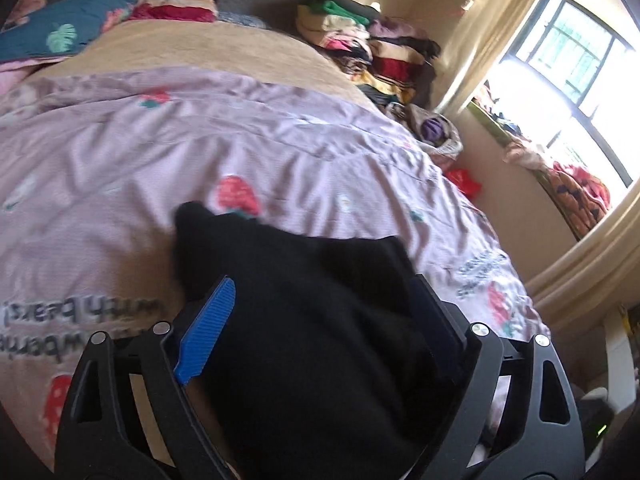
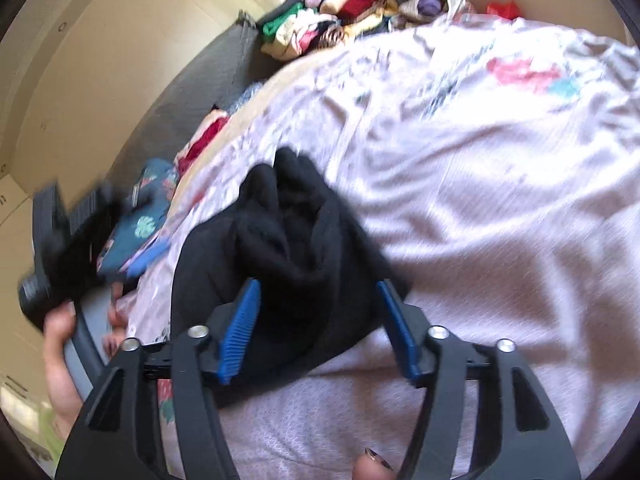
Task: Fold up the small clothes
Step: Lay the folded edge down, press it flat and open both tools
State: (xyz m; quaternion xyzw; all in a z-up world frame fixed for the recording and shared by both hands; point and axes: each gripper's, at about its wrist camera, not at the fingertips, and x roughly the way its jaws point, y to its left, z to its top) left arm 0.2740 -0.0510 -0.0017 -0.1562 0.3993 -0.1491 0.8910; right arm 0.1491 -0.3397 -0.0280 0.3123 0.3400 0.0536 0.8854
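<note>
Both tools were at a black garment bunched on the pink strawberry-print sheet of the bed, so the step in hand looked like gathering or lifting the piece — it was crumpled, with no clean fold to be seen yet.

In the right wrist view the right tool had its blue-padded jaws spread wide, the near end of the cloth lying between them; both pads stood apart with slack fabric in the gap, so it read as open around the garment, not clamped.

In the left wrist view the left tool was nearly buried. The black cloth filled the whole gap and draped over the right-hand jaw, while the blue pad on the left showed bare. Its jaws also stood wide; whether they pinched any cloth underneath I could not tell.

From the right wrist view the garment's long axis ran from the tool away toward the far left, ending in a rounded, puckered tip that pointed at the heap of folded clothes by the wall. It lay in a thick roll rather than flat.

The next move, by my judgement, called for closing on an edge and drawing the cloth out flat on the sheet — without that spread, a neat fold would be hard to make.
</note>
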